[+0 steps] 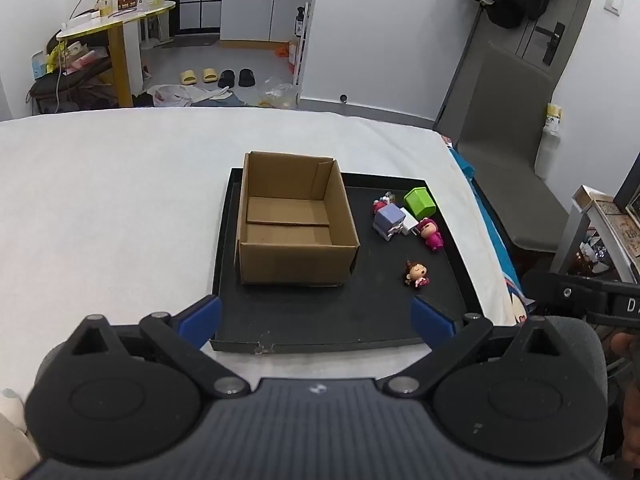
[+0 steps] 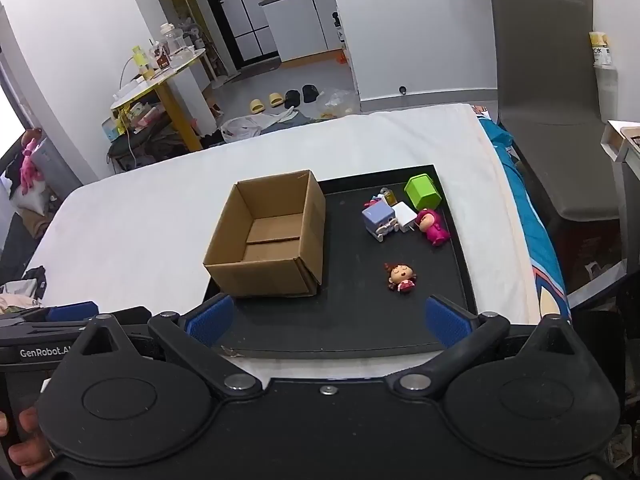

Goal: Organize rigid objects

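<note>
Both grippers hang with jaws spread wide and empty at the near rim of the black tray (image 1: 460,280).

The open cardboard box (image 1: 294,220) fills the tray's left half, its bottom bare. To its right the toys lie on the tray's matte floor: a green cup (image 1: 419,202) on its side, a lilac block figure (image 1: 387,222), a pink figure (image 1: 430,234), and apart from them a small brown-haired doll (image 2: 401,278), with open floor around it. The left gripper (image 1: 316,320) view catches the right gripper's black body at its right edge. The right gripper (image 2: 326,318) view shows the white cloth surface (image 2: 140,232) stretching left of the tray.
</note>
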### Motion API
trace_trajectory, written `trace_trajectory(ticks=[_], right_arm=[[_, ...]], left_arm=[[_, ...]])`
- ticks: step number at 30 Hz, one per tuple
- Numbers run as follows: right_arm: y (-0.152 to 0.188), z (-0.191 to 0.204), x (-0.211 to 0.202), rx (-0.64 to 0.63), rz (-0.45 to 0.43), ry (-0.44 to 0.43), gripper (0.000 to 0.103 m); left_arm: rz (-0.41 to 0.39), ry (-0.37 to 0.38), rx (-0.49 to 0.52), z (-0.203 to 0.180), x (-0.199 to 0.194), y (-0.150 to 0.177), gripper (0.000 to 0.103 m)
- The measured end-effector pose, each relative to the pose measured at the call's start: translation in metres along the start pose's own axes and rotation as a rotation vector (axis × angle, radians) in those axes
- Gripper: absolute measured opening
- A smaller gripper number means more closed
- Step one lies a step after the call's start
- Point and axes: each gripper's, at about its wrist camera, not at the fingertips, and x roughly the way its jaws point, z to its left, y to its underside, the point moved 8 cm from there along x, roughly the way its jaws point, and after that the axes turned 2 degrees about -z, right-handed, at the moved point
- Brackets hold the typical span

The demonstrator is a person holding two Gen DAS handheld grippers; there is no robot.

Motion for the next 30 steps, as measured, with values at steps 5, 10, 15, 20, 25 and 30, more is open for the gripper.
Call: trace_trajectory(ticks=[5, 10, 15, 20, 25, 30], right_arm=[[0.007, -0.004, 0.003, 0.0, 0.02, 0.009, 0.103], [0.011, -0.006, 0.003, 0.0, 0.02, 0.015, 0.103], [0.011, -0.009, 0.002, 0.01, 0.022, 0.013, 0.103], [0.009, -0.011, 0.003, 0.013, 0.016, 0.002, 0.103], [0.01, -0.013, 0.004, 0.019, 0.017, 0.002, 0.103], [0.01, -0.013, 0.003, 0.018, 0.015, 0.001, 0.103]], left_arm=[[-0.01, 0.02, -0.015, -0.004, -0.001, 0.003, 0.1], [0.011, 0.025, -0.018, -0.001, 0.002, 0.005, 0.1], [0.017, 0.026, -0.021, 0.001, 0.002, 0.005, 0.1], [0.02, 0.017, -0.019, 0.001, 0.004, 0.007, 0.1], [0.025, 0.017, -0.021, 0.003, 0.006, 0.009, 0.1], [0.021, 0.019, -0.022, 0.004, 0.005, 0.009, 0.1]])
